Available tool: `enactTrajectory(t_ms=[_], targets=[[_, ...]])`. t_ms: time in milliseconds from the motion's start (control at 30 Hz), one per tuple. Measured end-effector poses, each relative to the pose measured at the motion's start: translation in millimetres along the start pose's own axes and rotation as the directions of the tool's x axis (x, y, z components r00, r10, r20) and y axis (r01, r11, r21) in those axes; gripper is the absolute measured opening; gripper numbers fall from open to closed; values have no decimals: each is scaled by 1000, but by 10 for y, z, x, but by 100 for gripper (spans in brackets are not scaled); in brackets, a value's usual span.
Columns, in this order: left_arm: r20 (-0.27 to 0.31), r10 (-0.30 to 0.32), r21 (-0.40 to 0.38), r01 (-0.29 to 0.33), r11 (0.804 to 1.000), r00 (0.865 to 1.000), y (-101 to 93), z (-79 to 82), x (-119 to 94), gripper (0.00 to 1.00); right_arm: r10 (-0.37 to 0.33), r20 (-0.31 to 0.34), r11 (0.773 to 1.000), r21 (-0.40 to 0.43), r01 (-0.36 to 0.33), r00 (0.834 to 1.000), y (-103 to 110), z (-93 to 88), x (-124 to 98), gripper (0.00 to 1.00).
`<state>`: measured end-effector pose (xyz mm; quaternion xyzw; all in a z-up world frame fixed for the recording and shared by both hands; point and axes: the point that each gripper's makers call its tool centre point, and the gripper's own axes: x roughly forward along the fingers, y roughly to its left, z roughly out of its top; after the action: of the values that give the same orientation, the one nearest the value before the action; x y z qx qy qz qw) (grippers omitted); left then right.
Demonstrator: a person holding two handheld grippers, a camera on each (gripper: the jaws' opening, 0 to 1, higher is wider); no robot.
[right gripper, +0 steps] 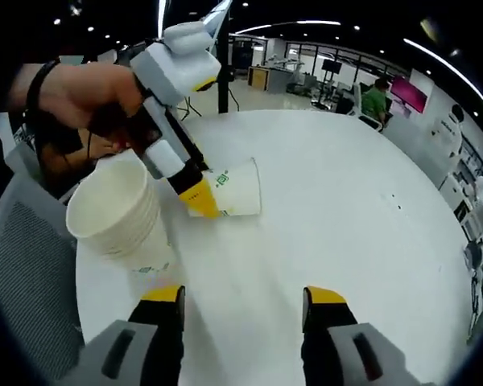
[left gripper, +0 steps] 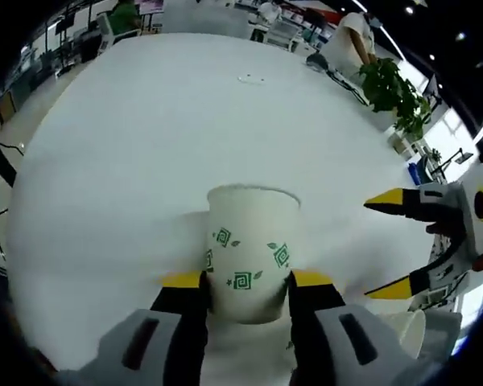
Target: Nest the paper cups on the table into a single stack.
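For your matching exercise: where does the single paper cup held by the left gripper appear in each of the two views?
Left gripper view: the paper cup stands low centre, clamped between the left gripper's yellow-tipped jaws.
Right gripper view: the same cup sits upper centre-left, lying sideways in the picture, beside the stack of cups.
Shared landmark: the white table.

Broad round white surface (right gripper: 346, 233), stack of nested plain white paper cups (right gripper: 121, 213) standing near its edge, small flat pale object (left gripper: 250, 79) lying far across it
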<state>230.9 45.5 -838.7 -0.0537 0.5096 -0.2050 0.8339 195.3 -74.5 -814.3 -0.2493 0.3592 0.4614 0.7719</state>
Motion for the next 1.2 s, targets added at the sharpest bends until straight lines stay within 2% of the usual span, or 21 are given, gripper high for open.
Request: enactTrajectory(t_ms=[100, 200, 300, 367, 400, 467, 567, 633, 700, 900, 967, 1067, 1200], targets=[[1, 18, 84, -18, 996, 1000, 34, -6, -53, 36, 0, 3, 1000, 3, 0, 1000, -28, 14, -41, 57], [7, 32, 153, -32, 988, 999, 85, 2, -107, 36, 3, 72, 998, 69, -8, 997, -50, 151, -114, 56], [38, 40, 265, -49, 963, 998, 111, 41, -213, 35, 1, 128, 990, 138, -19, 992, -97, 266, -173, 54], [53, 41, 317, -56, 947, 998, 95, 50, -295, 35, 1, 143, 988, 152, -23, 990, -131, 306, -203, 52], [64, 34, 348, -54, 936, 997, 84, 64, -329, 35, 1, 145, 988, 153, -23, 989, -194, 289, -167, 52], [82, 14, 380, -44, 924, 997, 51, 84, -379, 35, 8, 152, 988, 151, -32, 988, -160, 347, -182, 50], [136, -56, 370, 2, 929, 989, -25, 174, -441, 35, 15, 168, 989, 143, -40, 986, -124, 458, -234, 48], [147, -55, 418, -12, 908, 988, -7, 188, -489, 35, 31, 191, 987, 151, -60, 981, -85, 519, -221, 42], [153, -76, 468, -5, 883, 985, -38, 182, -529, 35, 42, 200, 987, 141, -72, 979, -34, 593, -227, 42], [158, -103, 541, 1, 841, 982, -94, 164, -655, 35, 70, 209, 992, 93, -91, 976, 71, 811, -215, 41], [161, -105, 574, -7, 819, 981, -89, 157, -670, 35, 77, 220, 991, 87, -98, 972, 99, 899, -219, 41], [157, -106, 645, -20, 764, 982, -124, 144, -712, 35, 95, 239, 990, 79, -116, 966, 121, 1035, -244, 39], [172, -106, 691, -43, 722, 979, -161, 166, -809, 36, 127, 265, 986, 67, -150, 956, 201, 1270, -267, 37]])
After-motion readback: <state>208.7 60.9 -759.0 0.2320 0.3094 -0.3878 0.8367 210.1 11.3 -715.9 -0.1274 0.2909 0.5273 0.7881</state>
